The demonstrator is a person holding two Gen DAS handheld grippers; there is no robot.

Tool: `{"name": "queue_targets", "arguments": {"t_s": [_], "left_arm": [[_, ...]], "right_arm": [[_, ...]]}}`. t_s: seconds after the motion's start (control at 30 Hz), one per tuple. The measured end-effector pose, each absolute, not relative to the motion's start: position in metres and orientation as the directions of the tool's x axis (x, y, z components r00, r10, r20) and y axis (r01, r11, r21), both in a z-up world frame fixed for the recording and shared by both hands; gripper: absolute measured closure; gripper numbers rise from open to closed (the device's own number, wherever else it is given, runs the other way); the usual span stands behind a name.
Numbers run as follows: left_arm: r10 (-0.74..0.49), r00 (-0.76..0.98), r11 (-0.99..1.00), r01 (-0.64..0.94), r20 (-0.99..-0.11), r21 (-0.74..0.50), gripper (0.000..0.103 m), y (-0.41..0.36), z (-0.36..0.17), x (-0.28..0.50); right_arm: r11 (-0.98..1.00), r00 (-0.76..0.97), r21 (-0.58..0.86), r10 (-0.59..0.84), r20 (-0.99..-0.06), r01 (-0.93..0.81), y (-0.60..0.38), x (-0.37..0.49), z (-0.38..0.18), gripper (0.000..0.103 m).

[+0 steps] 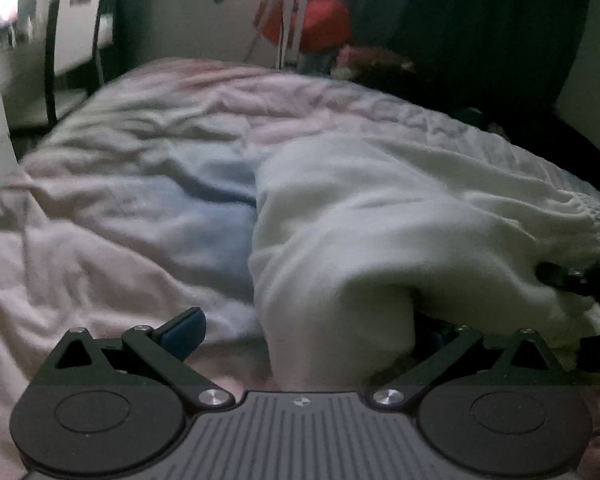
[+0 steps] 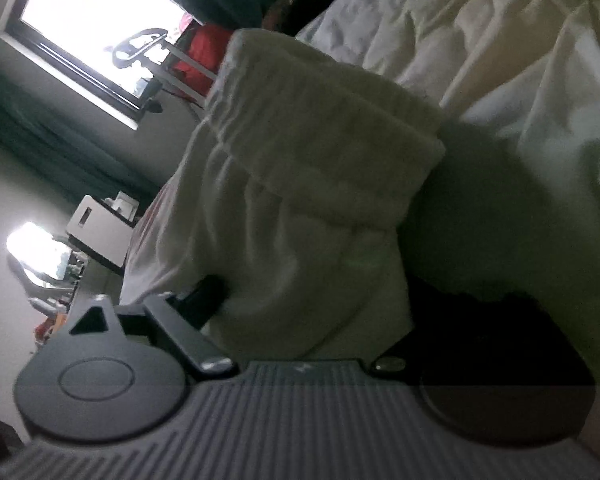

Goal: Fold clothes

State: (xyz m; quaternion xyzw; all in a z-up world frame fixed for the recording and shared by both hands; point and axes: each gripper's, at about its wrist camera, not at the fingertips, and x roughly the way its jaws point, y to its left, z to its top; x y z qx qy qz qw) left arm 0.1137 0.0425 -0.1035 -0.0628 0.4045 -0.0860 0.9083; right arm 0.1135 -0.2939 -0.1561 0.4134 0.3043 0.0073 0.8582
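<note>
A white fleece garment with an elastic waistband point(image 1: 400, 216) lies on a bed, its near end lifted. My left gripper point(image 1: 304, 332) has its jaws wide apart with a fold of the garment draped between them; the left blue pad point(image 1: 184, 330) stands clear of the cloth and the right one is hidden under it. My right gripper point(image 2: 300, 300) is rolled on its side and is shut on the garment point(image 2: 300, 184) near the waistband; the cloth covers its fingertips. The right gripper also shows at the right edge of the left wrist view point(image 1: 572, 276).
A wrinkled pale pink and blue bedsheet point(image 1: 132, 184) covers the bed. A dark chair point(image 1: 72, 52) stands at the far left, a drying rack with red cloth point(image 1: 304, 24) behind the bed, dark curtains point(image 1: 460, 20) at the right, a bright window point(image 2: 88, 20) beyond.
</note>
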Motion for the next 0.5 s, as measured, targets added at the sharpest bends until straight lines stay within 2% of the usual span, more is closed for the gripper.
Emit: {"name": "queue_targets", "arguments": {"t_s": [0.03,0.1,0.13,0.2,0.27,0.37,0.5], "left_arm": [[-0.224,0.641,0.973,0.101,-0.734,-0.209,0.0,0.046,-0.103,0.115],[-0.3,0.585,0.949,0.102,-0.753,-0.299,0.0,0.056,-0.101,0.117],[-0.34,0.556,0.933,0.1,-0.758,-0.345,0.0,0.06,-0.101,0.119],[-0.434,0.507,0.887,0.098,-0.745,-0.451,0.0,0.071,-0.1,0.117],[-0.508,0.499,0.838,0.099,-0.702,-0.536,0.0,0.083,-0.096,0.11],[-0.587,0.52,0.767,0.111,-0.621,-0.632,0.0,0.098,-0.089,0.103],[-0.578,0.555,0.717,-0.005,-0.598,-0.697,0.0,0.109,-0.106,0.119]], "right_arm": [[0.663,0.818,0.708,0.253,-0.516,0.242,-0.293,0.112,-0.153,0.025],[0.662,0.824,0.706,0.238,-0.515,0.25,-0.294,0.108,-0.15,0.039],[0.66,0.827,0.707,0.231,-0.513,0.254,-0.295,0.106,-0.149,0.043],[0.658,0.839,0.709,0.215,-0.501,0.255,-0.294,0.102,-0.144,0.055],[0.661,0.852,0.708,0.197,-0.485,0.25,-0.293,0.096,-0.138,0.06],[0.664,0.861,0.706,0.184,-0.474,0.246,-0.296,0.092,-0.135,0.061],[0.667,0.859,0.7,0.177,-0.48,0.254,-0.295,0.095,-0.136,0.061]]}}
